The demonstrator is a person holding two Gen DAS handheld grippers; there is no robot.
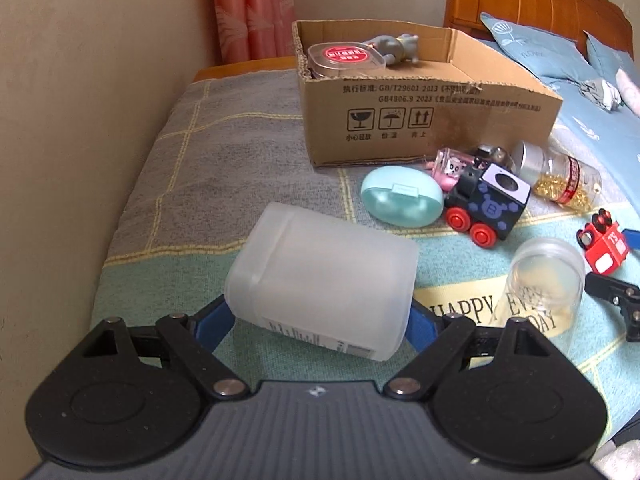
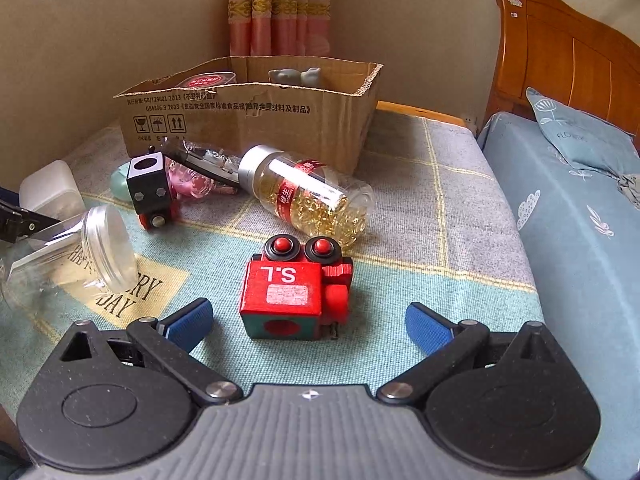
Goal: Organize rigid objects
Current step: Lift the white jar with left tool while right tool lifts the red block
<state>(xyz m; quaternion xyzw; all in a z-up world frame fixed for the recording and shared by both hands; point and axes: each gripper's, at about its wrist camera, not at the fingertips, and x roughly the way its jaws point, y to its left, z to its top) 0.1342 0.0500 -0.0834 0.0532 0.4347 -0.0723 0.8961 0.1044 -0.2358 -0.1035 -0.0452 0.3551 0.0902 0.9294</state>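
**Frosted box bracketed on the left, red train lined up on the right**

Although nothing is lifted yet, both tools are set close to a first pick. Nearest the left gripper (image 1: 320, 320), a frosted translucent plastic box with rounded corners (image 1: 320, 280) lies on its side on the teal and grey checked blanket (image 1: 224, 152); the blue pads sit at its two flanks, but whether they press on it or only bracket it cannot be told. The box is judged light, stiff and somewhat slippery, so a hold across its short flat sides, near the barcode label end, would be preferred. The left tool is held low and level, aimed toward 12 o'clock.

In the right view, the right gripper (image 2: 308, 320) is held with its jaws wide apart, nothing between the pads. Just ahead, at 12 o'clock, a red wooden toy train block marked "S.L" (image 2: 288, 292) lies tipped over, apart from both pads. It is judged solid, rigid and not fragile; the flat painted sides offer the best purchase, rather than the wheels.

Further out, at 10 o'clock, a clear empty jar with a threaded mouth (image 2: 92, 248) lies on its side and could roll. Beyond the train, a clear bottle of golden capsules with a silver cap (image 2: 304, 196) lies near a black toy train with red wheels (image 2: 148, 188).

Farthest, at 12 o'clock, the open brown cardboard box (image 2: 256, 128) stands, already holding a round red-lidded tin (image 1: 344, 58) and a grey figurine (image 1: 400, 48).
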